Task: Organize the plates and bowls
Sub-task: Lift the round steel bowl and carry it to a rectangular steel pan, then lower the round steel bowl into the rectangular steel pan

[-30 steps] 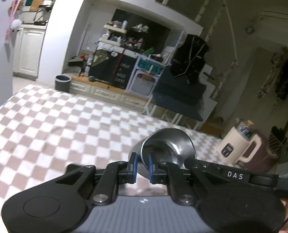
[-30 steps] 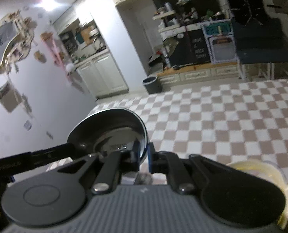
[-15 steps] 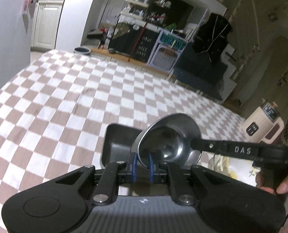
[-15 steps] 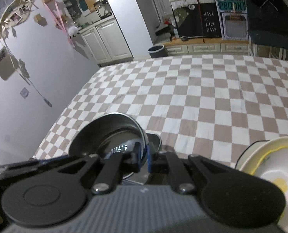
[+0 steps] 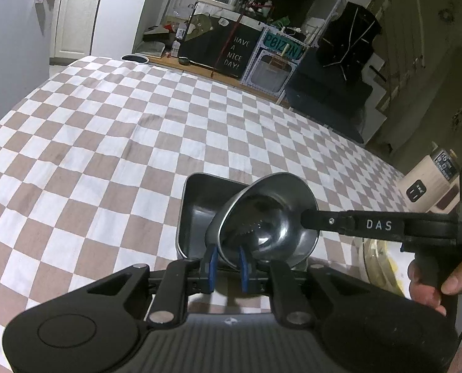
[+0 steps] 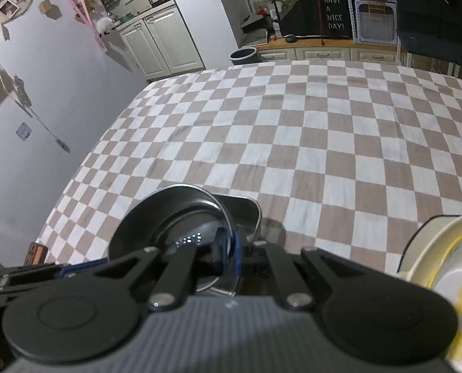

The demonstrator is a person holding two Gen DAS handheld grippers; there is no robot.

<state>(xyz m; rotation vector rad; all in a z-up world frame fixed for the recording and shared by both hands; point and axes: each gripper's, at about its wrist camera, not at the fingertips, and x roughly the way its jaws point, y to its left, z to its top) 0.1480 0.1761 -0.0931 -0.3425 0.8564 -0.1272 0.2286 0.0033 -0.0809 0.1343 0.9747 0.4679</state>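
While I hold the steel bowl (image 5: 269, 220) tilted over the square metal tray (image 5: 196, 205), my left gripper (image 5: 226, 264) has its blue pads on either side of the bowl's near rim, the gap between them narrow, clamped on that rim. To its right, my right gripper (image 6: 227, 250) pinches the opposite rim of the same bowl (image 6: 168, 214), one finger inside and one outside, closed tight on it. The tray (image 6: 246, 214) sits on the checkered tablecloth (image 5: 106, 143) near the tabletop's front edge, directly beneath the bowl. Further right, a cream and yellow ceramic bowl (image 6: 442, 248) rests at the front right corner, just beside the tray, and a beige kettle (image 5: 430, 183) stands past the right edge
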